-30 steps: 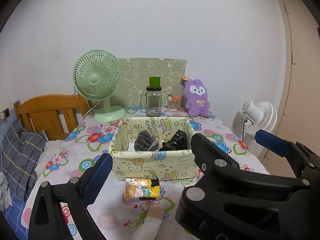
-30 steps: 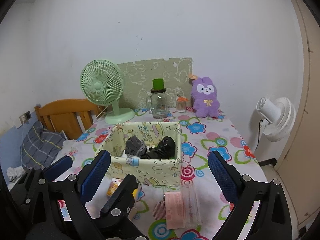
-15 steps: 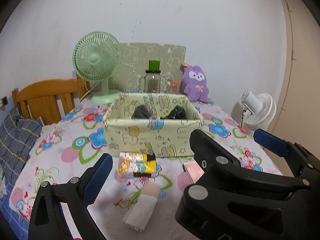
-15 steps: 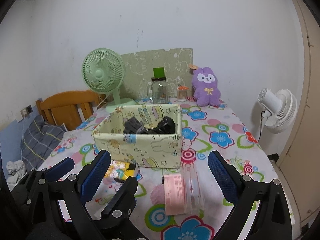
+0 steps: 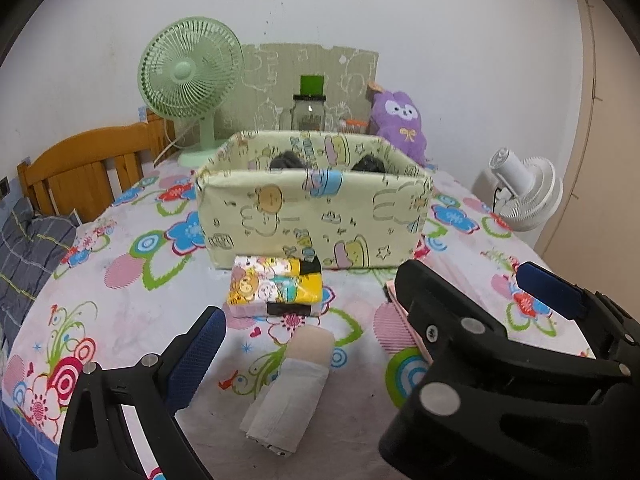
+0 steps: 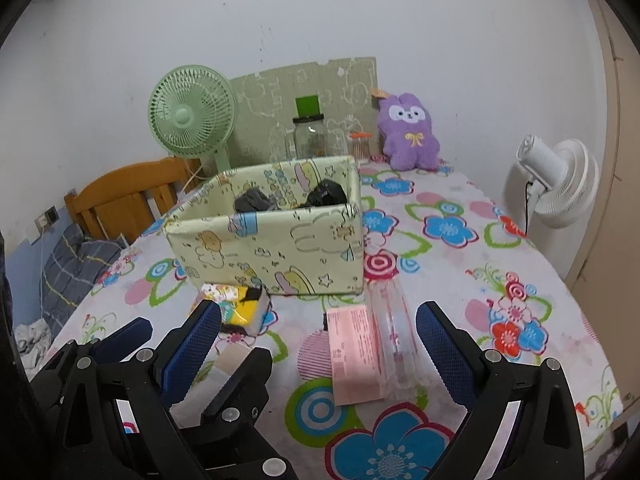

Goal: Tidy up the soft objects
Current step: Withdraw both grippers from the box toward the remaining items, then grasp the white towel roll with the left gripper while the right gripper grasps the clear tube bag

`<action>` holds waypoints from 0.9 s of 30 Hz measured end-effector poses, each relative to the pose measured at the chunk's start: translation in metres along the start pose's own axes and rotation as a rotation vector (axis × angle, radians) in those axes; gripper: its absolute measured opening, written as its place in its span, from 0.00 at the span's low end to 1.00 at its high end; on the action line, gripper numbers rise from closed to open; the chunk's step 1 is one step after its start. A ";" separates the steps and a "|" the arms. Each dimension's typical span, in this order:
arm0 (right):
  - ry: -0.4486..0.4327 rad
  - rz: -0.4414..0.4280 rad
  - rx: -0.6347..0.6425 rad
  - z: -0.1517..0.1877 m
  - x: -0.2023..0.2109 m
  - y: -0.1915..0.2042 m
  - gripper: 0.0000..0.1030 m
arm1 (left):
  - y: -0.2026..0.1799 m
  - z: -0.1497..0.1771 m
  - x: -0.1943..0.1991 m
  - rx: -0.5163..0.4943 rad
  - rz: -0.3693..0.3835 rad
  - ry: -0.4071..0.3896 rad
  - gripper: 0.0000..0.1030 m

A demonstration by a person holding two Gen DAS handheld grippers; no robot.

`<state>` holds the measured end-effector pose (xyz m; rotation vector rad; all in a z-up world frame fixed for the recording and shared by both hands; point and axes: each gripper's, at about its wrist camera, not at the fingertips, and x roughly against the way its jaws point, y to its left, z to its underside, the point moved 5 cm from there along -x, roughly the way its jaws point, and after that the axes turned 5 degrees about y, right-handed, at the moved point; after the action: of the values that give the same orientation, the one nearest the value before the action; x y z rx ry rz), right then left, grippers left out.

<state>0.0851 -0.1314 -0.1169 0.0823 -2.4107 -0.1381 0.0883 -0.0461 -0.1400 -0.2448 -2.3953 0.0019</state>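
Holding both tongs released and empty over the flowered tablecloth (image 6: 460, 280), my left gripper (image 5: 372, 312) frames a rolled beige-and-white cloth (image 5: 292, 388), blurred at its near end, while my right gripper (image 6: 320, 344) frames a pink packet (image 6: 354, 354) in crinkly clear wrap. Beyond lies a folded cartoon-print cloth (image 5: 276, 288), then the soft-sided storage box (image 5: 316, 216), its wall hiding all but the tops of two dark bundles (image 6: 288, 198). Farthest back sits a fuzzy purple plush bunny (image 6: 408, 136).
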 end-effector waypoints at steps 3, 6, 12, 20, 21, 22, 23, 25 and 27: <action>0.017 0.008 -0.008 0.007 -0.008 -0.004 0.97 | 0.002 0.006 -0.010 -0.001 -0.006 0.025 0.95; 0.045 0.009 -0.023 0.013 -0.019 -0.009 0.97 | 0.008 0.011 -0.020 0.011 -0.008 0.061 0.92; 0.092 0.016 -0.058 0.020 -0.037 -0.020 0.96 | 0.018 0.015 -0.034 0.041 -0.014 0.105 0.81; 0.140 0.008 -0.053 0.026 -0.052 -0.024 0.96 | 0.016 0.021 -0.042 0.026 -0.005 0.135 0.67; 0.148 0.002 -0.054 0.026 -0.054 -0.024 0.96 | 0.017 0.021 -0.042 0.022 -0.013 0.133 0.64; 0.156 0.000 -0.053 0.026 -0.056 -0.024 0.96 | 0.017 0.022 -0.042 0.020 -0.022 0.131 0.60; 0.158 0.000 -0.054 0.026 -0.056 -0.024 0.96 | 0.018 0.022 -0.042 0.019 -0.029 0.129 0.58; 0.157 -0.002 -0.055 0.026 -0.056 -0.024 0.96 | 0.018 0.022 -0.042 0.020 -0.039 0.127 0.51; 0.155 0.000 -0.053 0.025 -0.055 -0.025 0.96 | 0.020 0.021 -0.042 0.026 -0.055 0.128 0.45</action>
<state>0.1102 -0.1487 -0.1752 0.0663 -2.2510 -0.1889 0.1082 -0.0322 -0.1854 -0.1622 -2.2722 -0.0083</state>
